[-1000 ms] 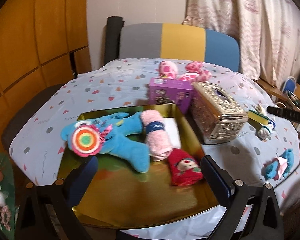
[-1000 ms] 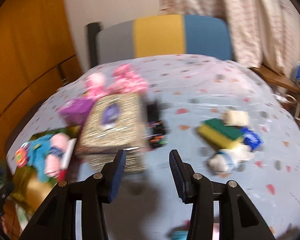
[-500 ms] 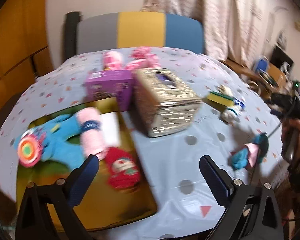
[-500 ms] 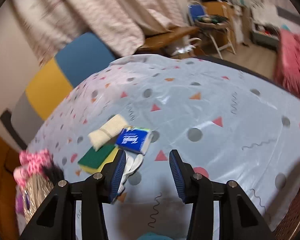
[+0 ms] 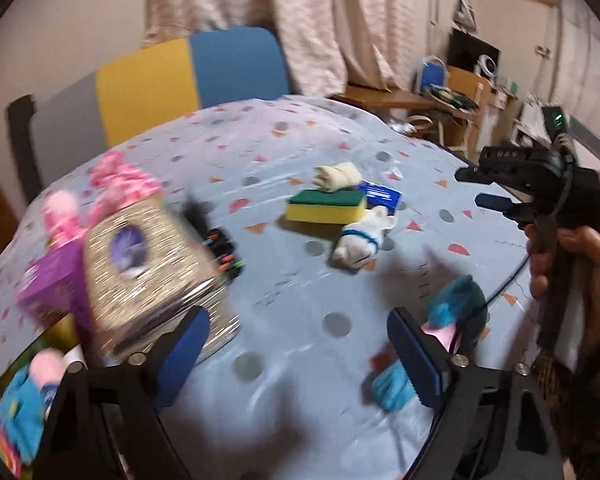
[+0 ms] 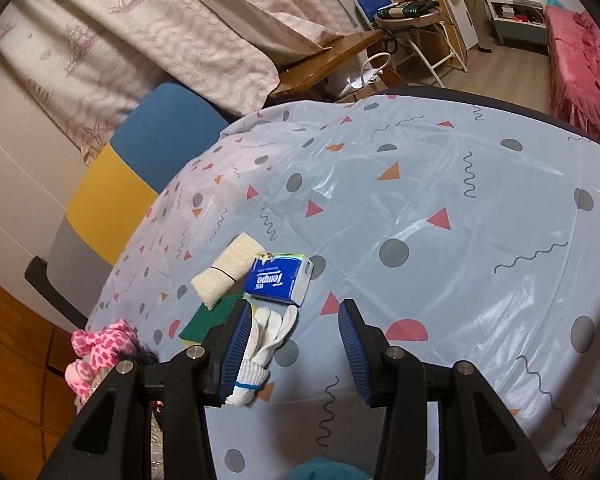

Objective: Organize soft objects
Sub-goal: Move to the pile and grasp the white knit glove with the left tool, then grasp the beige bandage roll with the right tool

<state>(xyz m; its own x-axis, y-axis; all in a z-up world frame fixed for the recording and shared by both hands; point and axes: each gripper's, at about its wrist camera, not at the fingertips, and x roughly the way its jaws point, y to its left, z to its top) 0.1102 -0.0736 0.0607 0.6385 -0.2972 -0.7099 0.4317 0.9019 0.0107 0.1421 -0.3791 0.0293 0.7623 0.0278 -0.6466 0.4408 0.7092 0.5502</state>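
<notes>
Hovering over a round counter (image 5: 284, 284) covered in a pale blue patterned cloth, the left tool (image 5: 296, 354) has its blue-padded jaws closing, with only bare cloth between them. Just beside its right finger, partly behind it, lies a teal and pink soft toy (image 5: 456, 320). Farther back on the counter sit a yellow and green sponge (image 5: 324, 206), a rolled cream cloth (image 5: 338, 176) touching its far edge, a blue tissue packet (image 5: 380, 196) and a white sock with a blue stripe (image 5: 360, 238) just in front of the sponge. To the left, blurred, stand a glittery tissue box (image 5: 148, 264), a purple box (image 5: 50, 288) and a pink plush (image 5: 112, 180) behind them. At the lower left corner a blue toy (image 5: 22, 412) shows.

The right tool (image 6: 292, 346), held in a hand (image 5: 572, 264) at the right edge of the left view, is partly parted and grips nothing; bare cloth lies between its jaws. The white sock sits just beside its left finger, partly behind it. The tissue packet and cream cloth lie just beyond.
</notes>
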